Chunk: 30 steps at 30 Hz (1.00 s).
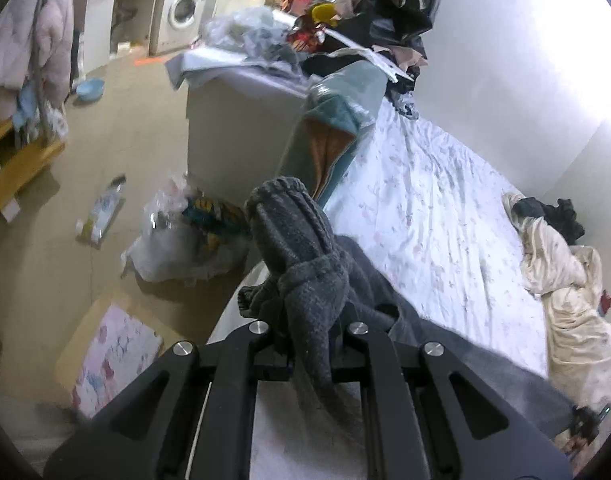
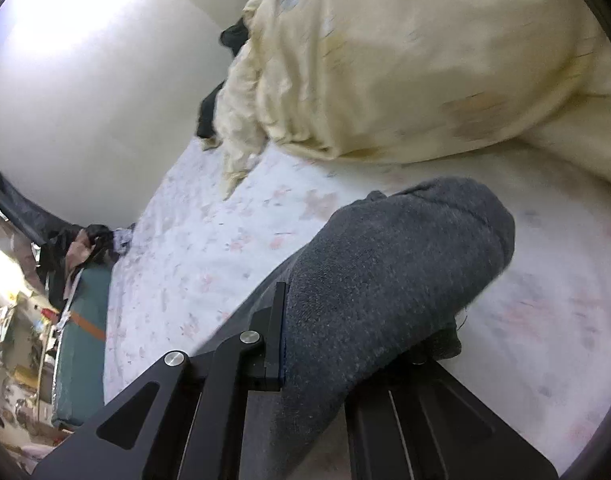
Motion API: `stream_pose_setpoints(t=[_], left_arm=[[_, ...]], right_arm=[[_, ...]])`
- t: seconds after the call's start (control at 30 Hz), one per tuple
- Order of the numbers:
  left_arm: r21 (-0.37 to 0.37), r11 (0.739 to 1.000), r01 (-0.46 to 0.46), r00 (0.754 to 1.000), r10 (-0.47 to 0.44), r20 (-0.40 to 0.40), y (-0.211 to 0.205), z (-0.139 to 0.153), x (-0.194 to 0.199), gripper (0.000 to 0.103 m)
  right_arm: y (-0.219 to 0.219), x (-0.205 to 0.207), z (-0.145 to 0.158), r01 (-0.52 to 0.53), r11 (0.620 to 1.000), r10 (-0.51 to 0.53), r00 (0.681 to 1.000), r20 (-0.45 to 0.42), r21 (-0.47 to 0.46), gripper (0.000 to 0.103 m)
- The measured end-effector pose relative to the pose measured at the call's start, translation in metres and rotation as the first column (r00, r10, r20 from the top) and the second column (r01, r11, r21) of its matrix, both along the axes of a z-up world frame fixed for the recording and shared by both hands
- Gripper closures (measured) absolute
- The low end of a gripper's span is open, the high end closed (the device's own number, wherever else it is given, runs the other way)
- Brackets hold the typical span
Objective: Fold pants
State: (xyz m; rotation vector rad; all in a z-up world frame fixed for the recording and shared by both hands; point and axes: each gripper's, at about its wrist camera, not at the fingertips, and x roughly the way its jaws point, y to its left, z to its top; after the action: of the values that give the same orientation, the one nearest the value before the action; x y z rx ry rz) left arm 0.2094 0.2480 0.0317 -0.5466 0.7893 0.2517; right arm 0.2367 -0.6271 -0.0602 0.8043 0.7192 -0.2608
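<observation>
The grey fleece pants hang bunched from my left gripper, which is shut on the fabric above the near edge of the bed. The rest of the cloth trails down to the right over the floral sheet. In the right wrist view my right gripper is shut on another thick bunch of the same grey pants, held just above the sheet. The fabric hides the fingertips of both grippers.
A cream quilt is heaped at the bed's far side, also seen in the left wrist view. A teal blanket leans on a cluttered white cabinet. Plastic bags and a box lie on the floor.
</observation>
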Motion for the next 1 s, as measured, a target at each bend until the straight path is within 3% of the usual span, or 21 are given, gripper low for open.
stream_pose_setpoints(t=[0.07, 0.13, 0.23, 0.33, 0.4, 0.5, 0.53, 0.57, 0.6, 0.67, 0.7, 0.73, 0.8, 0.83, 0.87, 0.9, 0.93, 1.0], left_arm=[[0.004, 1.000, -0.002, 0.999, 0.002, -0.048, 0.005, -0.007, -0.016, 0.096], [-0.065, 0.998, -0.027, 0.992, 0.019, -0.121, 0.018, -0.025, -0.049, 0.096], [-0.124, 0.991, -0.050, 0.981, 0.025, -0.194, 0.026, -0.043, -0.098, 0.096], [-0.085, 0.996, -0.013, 0.974, -0.007, -0.227, 0.020, -0.051, -0.126, 0.096], [-0.052, 0.999, -0.005, 0.952, -0.011, -0.306, 0.016, -0.070, -0.129, 0.096], [-0.009, 1.000, 0.016, 0.886, -0.019, -0.464, 0.012, -0.103, -0.124, 0.089], [-0.011, 1.000, -0.007, 0.870, 0.001, -0.492, 0.015, -0.109, -0.124, 0.086], [-0.019, 0.999, -0.035, 0.868, 0.021, -0.496, 0.019, -0.111, -0.126, 0.078], [-0.015, 0.998, -0.055, 0.871, 0.040, -0.490, 0.021, -0.109, -0.128, 0.074], [0.048, 0.996, -0.077, 0.883, 0.090, -0.461, 0.020, -0.099, -0.129, 0.053], [0.106, 0.991, -0.080, 0.889, 0.120, -0.442, 0.017, -0.092, -0.129, 0.050], [0.213, 0.971, -0.107, 0.895, 0.187, -0.404, 0.015, -0.079, -0.130, 0.050], [0.351, 0.917, -0.187, 0.902, 0.302, -0.308, 0.016, -0.056, -0.137, 0.042], [0.410, 0.873, -0.266, 0.897, 0.380, -0.227, 0.018, -0.039, -0.142, 0.028], [0.419, 0.856, -0.303, 0.895, 0.407, -0.185, 0.018, -0.031, -0.144, 0.017], [0.400, 0.856, -0.326, 0.902, 0.409, -0.140, 0.017, -0.023, -0.145, 0.016], [0.357, 0.884, -0.301, 0.925, 0.361, -0.115, 0.012, -0.019, -0.140, 0.016], [0.318, 0.937, -0.142, 0.965, 0.203, -0.167, -0.010, -0.026, -0.118, 0.016]], right_arm=[[-0.003, -0.030, 0.009, 0.033, 0.999, -0.035, 0.997, -0.069, -0.017, 0.098], [-0.010, -0.061, 0.012, 0.081, 0.997, -0.080, 0.987, -0.142, -0.004, 0.098], [-0.018, -0.103, 0.013, 0.139, 0.990, -0.134, 0.951, -0.280, -0.004, 0.098], [-0.020, -0.118, -0.001, 0.119, 0.993, -0.105, 0.883, -0.458, 0.001, 0.098], [-0.013, -0.124, -0.020, 0.112, 0.994, -0.104, 0.831, -0.546, -0.018, 0.098], [-0.006, -0.133, -0.053, 0.106, 0.993, -0.116, 0.760, -0.639, -0.054, 0.095], [-0.007, -0.135, -0.060, 0.104, 0.993, -0.116, 0.751, -0.650, -0.058, 0.093], [-0.009, -0.133, -0.066, 0.098, 0.992, -0.129, 0.731, -0.670, -0.083, 0.084], [-0.011, -0.133, -0.068, 0.092, 0.990, -0.143, 0.715, -0.684, -0.111, 0.067], [-0.019, -0.130, -0.066, 0.061, 0.980, -0.180, 0.677, -0.713, -0.190, 0.058], [-0.023, -0.127, -0.064, 0.044, 0.975, -0.191, 0.666, -0.721, -0.218, 0.058], [-0.028, -0.124, -0.061, 0.028, 0.968, -0.208, 0.646, -0.734, -0.250, 0.058], [-0.038, -0.121, -0.044, 0.020, 0.907, -0.357, 0.565, -0.744, -0.420, 0.045], [-0.043, -0.117, -0.034, 0.018, 0.864, -0.434, 0.534, -0.725, -0.503, 0.043], [-0.048, -0.112, -0.021, 0.033, 0.841, -0.464, 0.558, -0.688, -0.540, 0.038], [-0.052, -0.107, -0.013, 0.054, 0.856, -0.431, 0.624, -0.652, -0.514, 0.038], [-0.055, -0.098, -0.005, 0.064, 0.898, -0.342, 0.725, -0.598, -0.436, 0.038], [-0.057, -0.079, -0.003, 0.027, 0.926, -0.258, 0.772, -0.581, -0.376, 0.038]])
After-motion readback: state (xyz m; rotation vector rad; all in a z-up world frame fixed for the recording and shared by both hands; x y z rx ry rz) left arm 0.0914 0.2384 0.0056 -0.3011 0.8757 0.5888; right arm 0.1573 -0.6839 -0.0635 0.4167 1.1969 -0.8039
